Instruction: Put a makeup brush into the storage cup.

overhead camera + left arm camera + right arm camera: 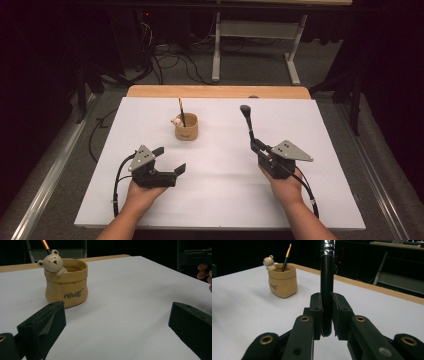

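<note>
Black makeup brush (247,121) with a shiny handle, held up.
Right gripper (255,144) squeezes its handle; left gripper (170,159) gapes wide near the tan bear cup (186,127).

From my station the white table (225,200) glows evenly under overhead light with soft, faint shadows, while the room behind sinks into near black, and both gripper views go soft and grainy on the nearest jaws.

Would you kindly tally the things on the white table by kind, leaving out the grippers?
Brushes: 2, a black makeup brush and a thin orange-handled brush
Bear cups: 1, the tan cup
Total: 3
</note>
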Motion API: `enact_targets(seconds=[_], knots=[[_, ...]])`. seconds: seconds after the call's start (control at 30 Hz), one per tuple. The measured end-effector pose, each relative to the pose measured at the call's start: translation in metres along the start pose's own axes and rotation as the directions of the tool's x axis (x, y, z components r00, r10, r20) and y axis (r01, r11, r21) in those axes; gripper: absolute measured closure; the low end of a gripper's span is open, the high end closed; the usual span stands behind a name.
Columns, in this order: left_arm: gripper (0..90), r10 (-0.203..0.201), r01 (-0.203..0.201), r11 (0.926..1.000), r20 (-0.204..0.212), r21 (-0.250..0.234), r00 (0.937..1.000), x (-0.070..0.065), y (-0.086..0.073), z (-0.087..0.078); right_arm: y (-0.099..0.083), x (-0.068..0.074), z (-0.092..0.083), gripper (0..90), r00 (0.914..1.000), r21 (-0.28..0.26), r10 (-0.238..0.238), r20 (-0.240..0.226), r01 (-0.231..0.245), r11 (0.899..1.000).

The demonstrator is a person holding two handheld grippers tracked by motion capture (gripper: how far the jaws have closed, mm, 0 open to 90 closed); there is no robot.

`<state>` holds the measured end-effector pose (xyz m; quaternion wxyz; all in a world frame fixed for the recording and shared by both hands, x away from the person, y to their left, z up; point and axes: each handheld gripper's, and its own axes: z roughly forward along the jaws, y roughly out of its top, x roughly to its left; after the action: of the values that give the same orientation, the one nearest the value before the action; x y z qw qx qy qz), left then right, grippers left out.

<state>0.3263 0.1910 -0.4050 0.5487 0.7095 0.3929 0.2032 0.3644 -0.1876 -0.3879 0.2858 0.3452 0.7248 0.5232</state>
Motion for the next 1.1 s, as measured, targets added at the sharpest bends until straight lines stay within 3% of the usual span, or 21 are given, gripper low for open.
enact_targets(seconds=[0.17, 0.5, 0.7, 1.1], knots=[[2.0, 0.016, -0.016, 0.9999, 0.008, 0.007, 0.9998, -0.004, 0.0, 0.002, -0.002, 0.007, 0.001, 81.6, 0.9995, -0.008, -0.024, -0.022, 0.024, 1.0], [2.0, 0.038, -0.038, 0.9992, 0.013, 0.008, 0.9992, -0.011, 0.006, 0.009, -0.007, 0.011, -0.007, 81.5, 0.9989, -0.029, -0.016, -0.044, 0.015, 0.999], [2.1, 0.071, -0.071, 0.9972, 0.021, 0.024, 0.9973, -0.017, 0.014, 0.018, -0.008, 0.01, -0.008, 81.6, 0.9992, -0.022, -0.01, -0.04, 0.009, 1.0], [2.1, 0.073, -0.073, 0.9973, 0.055, -0.005, 0.9958, -0.026, 0.035, 0.037, -0.011, 0.008, -0.007, 81.5, 0.9993, -0.018, -0.024, -0.028, 0.023, 1.0]])
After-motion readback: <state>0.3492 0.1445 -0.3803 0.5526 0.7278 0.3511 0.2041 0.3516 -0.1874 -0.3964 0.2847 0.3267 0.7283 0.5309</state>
